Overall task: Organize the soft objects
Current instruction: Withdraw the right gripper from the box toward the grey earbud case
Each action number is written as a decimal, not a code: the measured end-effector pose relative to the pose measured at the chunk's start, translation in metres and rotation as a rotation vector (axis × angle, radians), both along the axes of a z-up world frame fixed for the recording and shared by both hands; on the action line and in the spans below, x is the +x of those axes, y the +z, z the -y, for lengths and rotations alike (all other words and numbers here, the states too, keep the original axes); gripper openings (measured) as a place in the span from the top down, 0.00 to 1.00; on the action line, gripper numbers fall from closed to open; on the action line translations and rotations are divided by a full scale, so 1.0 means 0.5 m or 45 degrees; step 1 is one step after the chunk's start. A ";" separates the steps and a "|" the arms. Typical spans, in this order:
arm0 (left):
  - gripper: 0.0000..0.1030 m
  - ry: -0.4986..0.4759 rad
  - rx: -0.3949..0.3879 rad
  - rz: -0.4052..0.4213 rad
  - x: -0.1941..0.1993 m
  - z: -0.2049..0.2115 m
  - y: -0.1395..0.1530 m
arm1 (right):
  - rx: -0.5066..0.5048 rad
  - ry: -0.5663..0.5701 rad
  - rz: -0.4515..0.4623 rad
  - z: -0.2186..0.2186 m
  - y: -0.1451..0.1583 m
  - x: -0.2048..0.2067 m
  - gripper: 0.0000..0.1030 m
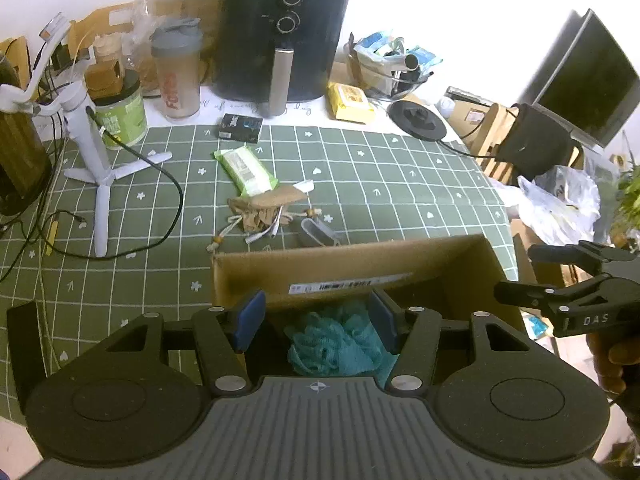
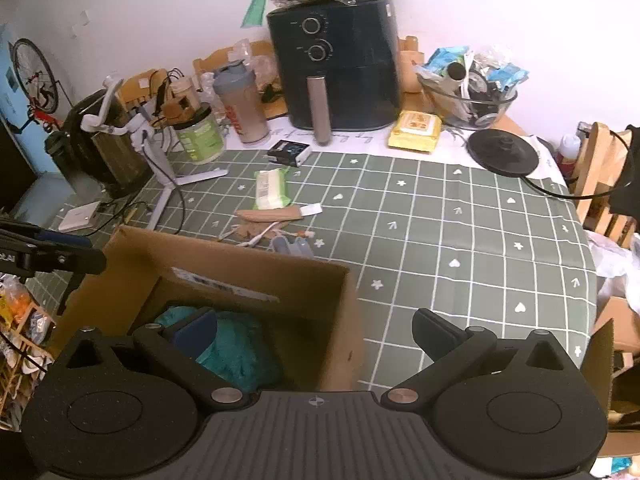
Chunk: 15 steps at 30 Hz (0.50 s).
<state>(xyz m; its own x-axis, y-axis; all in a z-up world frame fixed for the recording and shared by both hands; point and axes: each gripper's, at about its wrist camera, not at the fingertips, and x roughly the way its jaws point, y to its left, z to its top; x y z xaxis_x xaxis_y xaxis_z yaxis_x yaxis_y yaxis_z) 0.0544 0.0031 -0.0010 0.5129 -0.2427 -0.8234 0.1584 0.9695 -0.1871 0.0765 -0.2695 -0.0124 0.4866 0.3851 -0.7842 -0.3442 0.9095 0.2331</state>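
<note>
Left gripper (image 1: 316, 322) gapes above teal loofah (image 1: 336, 344) inside cardboard box (image 1: 460, 264).

Left tool (image 1: 316, 320) spread wide, level; right tool (image 2: 316, 332) likewise agape.

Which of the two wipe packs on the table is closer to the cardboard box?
The green wipe pack, lying on the green checked cloth just beyond the box. The yellow pack sits farther back, beside the air fryer.
</note>
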 end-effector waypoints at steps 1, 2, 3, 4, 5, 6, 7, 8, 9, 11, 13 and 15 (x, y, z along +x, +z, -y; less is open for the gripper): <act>0.45 -0.001 0.001 0.001 0.004 0.000 0.000 | -0.006 -0.002 0.001 0.000 -0.001 0.002 0.00; 0.45 -0.002 0.001 0.002 0.007 0.000 0.000 | -0.009 -0.002 0.005 0.001 -0.001 0.004 0.00; 0.45 -0.003 0.003 0.004 0.010 -0.001 0.000 | -0.009 -0.003 0.011 0.002 -0.001 0.006 0.00; 0.45 -0.004 0.005 0.005 0.012 -0.003 0.001 | -0.009 -0.005 0.016 0.002 0.000 0.007 0.00; 0.45 -0.004 0.009 0.008 0.014 -0.004 0.001 | -0.008 -0.008 0.022 0.003 0.000 0.010 0.00; 0.45 -0.005 0.013 0.008 0.017 -0.004 0.001 | -0.007 -0.012 0.026 0.003 0.000 0.012 0.00; 0.45 -0.005 0.017 0.008 0.020 -0.004 0.001 | -0.008 -0.017 0.031 0.003 0.001 0.015 0.00; 0.45 -0.005 0.019 0.009 0.024 -0.005 0.002 | -0.010 -0.023 0.038 0.005 0.001 0.017 0.00; 0.45 -0.007 0.018 0.011 0.027 -0.007 0.003 | -0.012 -0.028 0.044 0.005 0.002 0.020 0.00; 0.45 -0.010 0.014 0.017 0.032 -0.011 0.005 | -0.015 -0.034 0.055 0.008 0.003 0.026 0.00; 0.45 -0.011 0.010 0.023 0.037 -0.015 0.007 | -0.020 -0.042 0.066 0.012 0.003 0.034 0.00; 0.45 -0.013 0.008 0.025 0.041 -0.019 0.008 | -0.027 -0.044 0.072 0.015 0.004 0.044 0.00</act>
